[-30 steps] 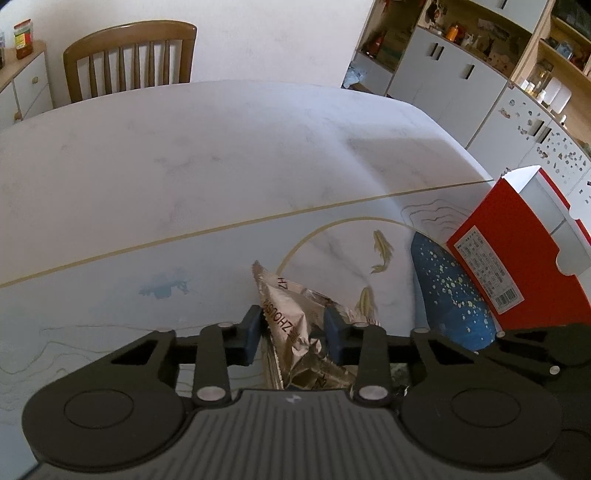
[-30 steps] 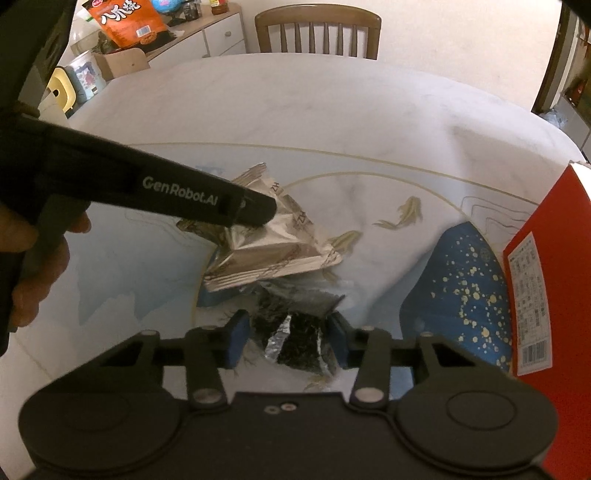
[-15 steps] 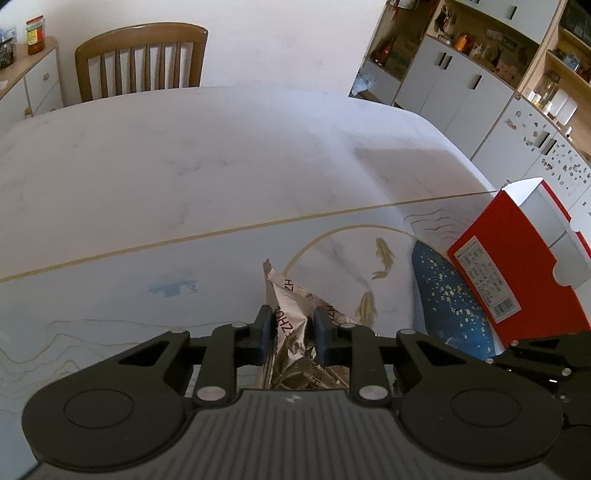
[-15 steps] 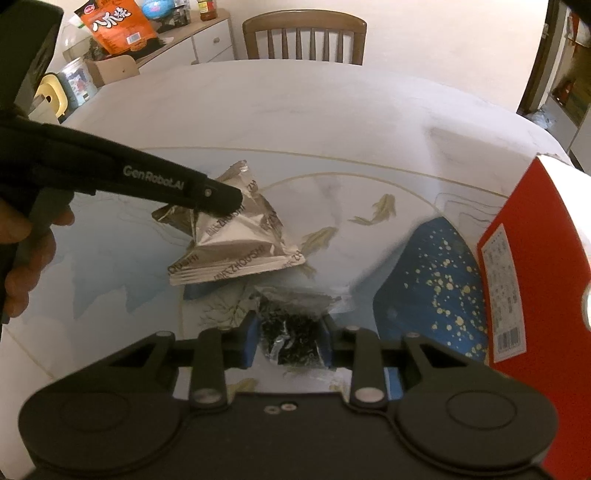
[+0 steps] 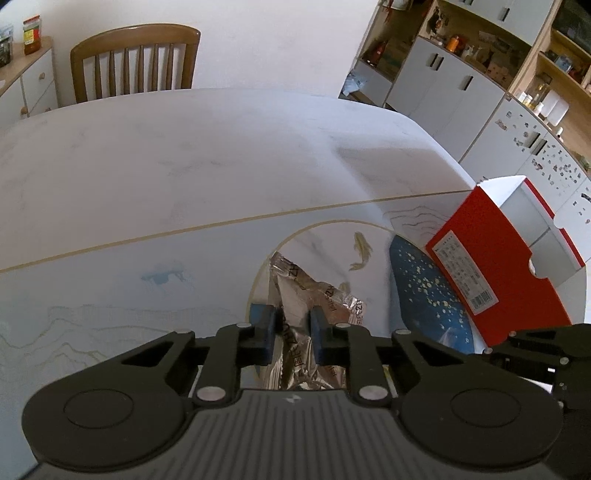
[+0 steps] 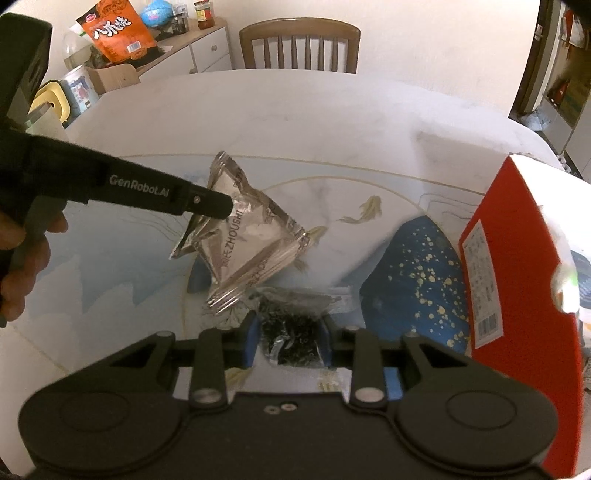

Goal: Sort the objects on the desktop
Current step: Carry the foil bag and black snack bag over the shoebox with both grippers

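Over the table (image 5: pixel 221 166), my left gripper (image 5: pixel 292 325) pinches a silver packet (image 5: pixel 314 302); my right gripper (image 6: pixel 288 334) clamps a dark packet (image 6: pixel 291 332).

Far ahead of your left claw (image 5: pixel 293 328), past the pale table (image 5: pixel 184 166), a wooden chair (image 5: pixel 135 62) stands against the wall. Up and to the right of that claw you have white cabinets (image 5: pixel 443 85) with open shelves (image 5: pixel 480 29) of jars above. At its far left is a sideboard (image 5: pixel 33 85) with a red-lidded jar (image 5: pixel 31 35) on top. A gold fish (image 5: pixel 360 247) is printed on the tabletop just ahead of it.

Far ahead-left of your right claw (image 6: pixel 288 332) you see an orange snack bag (image 6: pixel 114 31), a globe (image 6: pixel 157 11) and a mug (image 6: pixel 79 92) — the bag propped upright. At its far right, a dark doorway (image 6: pixel 546 74).
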Action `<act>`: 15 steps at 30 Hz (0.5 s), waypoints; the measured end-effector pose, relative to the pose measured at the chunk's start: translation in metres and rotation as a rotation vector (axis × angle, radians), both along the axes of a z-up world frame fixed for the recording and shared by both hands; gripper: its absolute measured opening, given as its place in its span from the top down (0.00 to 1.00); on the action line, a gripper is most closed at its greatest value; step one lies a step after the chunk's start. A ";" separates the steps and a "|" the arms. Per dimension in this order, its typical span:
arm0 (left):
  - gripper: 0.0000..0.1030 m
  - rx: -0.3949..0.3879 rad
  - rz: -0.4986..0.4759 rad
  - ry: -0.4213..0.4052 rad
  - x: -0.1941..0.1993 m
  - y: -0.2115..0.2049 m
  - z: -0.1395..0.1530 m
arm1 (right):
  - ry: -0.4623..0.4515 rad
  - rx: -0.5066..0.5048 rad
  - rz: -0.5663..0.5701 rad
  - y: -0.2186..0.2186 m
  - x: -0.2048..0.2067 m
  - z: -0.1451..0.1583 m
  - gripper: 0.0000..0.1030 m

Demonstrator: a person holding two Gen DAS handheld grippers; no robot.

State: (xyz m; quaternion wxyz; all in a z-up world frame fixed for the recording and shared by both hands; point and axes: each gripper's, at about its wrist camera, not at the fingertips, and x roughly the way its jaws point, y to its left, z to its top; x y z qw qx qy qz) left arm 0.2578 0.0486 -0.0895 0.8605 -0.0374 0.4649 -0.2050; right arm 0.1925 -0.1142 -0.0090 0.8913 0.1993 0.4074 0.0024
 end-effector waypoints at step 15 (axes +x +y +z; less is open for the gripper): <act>0.83 -0.041 -0.019 -0.007 -0.027 -0.005 0.019 | -0.025 0.022 -0.024 -0.014 -0.032 0.015 0.70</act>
